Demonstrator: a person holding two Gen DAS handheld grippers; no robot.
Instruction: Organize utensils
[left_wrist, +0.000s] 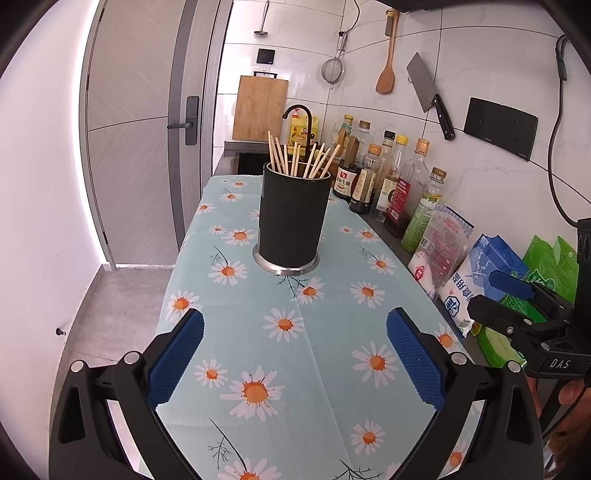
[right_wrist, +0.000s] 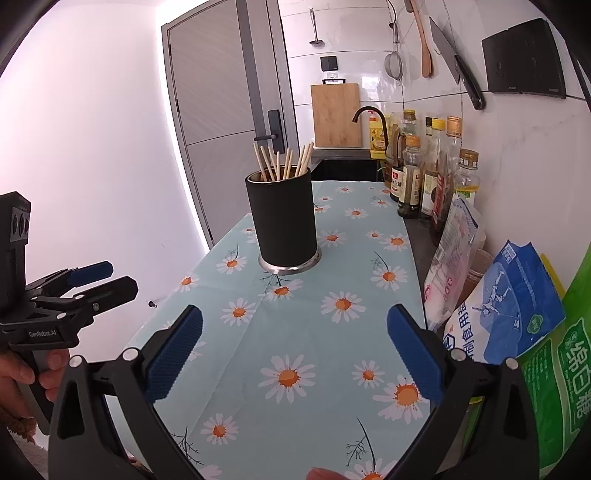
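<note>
1. Kitchen worktop, covered by a daisy-print tablecloth in pale teal; white tiled wall along its right edge, grey door past its left edge.
2. Black utensil holder with a steel base ring stands upright near the middle of the cloth, toward the far end. Wooden chopsticks stand in it, tips fanned out above the rim.
3. Left gripper: blue-padded fingers spread wide, nothing between them, hovering over the near end of the cloth and pointing at the holder, well apart from it.
4. Right gripper: same state, fingers wide apart and empty, also aimed at the holder from the near end.
5. Each gripper shows in the other's view: the right one at the right edge of the left wrist view, the left one at the left edge of the right wrist view.
6. Right edge of worktop: row of sauce and oil bottles, then a salt bag and green sugar bag nearer the grippers.
7. Far end: black faucet, bamboo cutting board leaning on the wall.
8. Hanging on the wall: cleaver, wooden spatula, strainer.
</note>
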